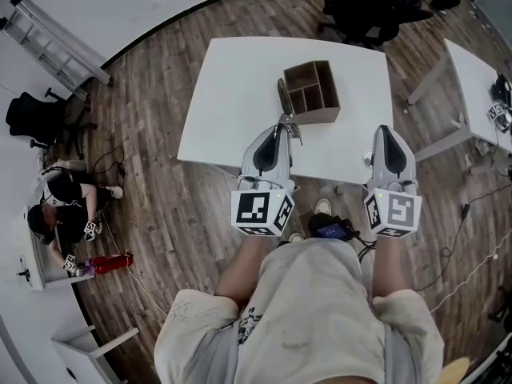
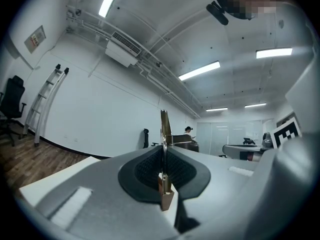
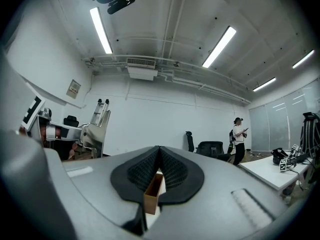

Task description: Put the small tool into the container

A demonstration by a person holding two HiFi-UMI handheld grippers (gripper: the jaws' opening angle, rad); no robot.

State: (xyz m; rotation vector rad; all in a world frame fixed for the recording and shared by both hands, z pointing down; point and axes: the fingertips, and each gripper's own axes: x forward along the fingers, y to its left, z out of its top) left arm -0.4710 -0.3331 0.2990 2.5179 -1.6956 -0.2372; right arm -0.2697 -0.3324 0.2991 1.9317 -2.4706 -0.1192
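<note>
Jaws of my left gripper pinch the small tool, held just beside the left wall of the container on the desk, while the jaws of my right gripper sit closed and empty.

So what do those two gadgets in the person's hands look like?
Both are smooth light-grey shells tapering to a point, the left claw and the right claw. Their inner pads are black and ribbed. Each carries a white cube with black square markers at the back. The person wears a pale short-sleeved shirt.
</note>
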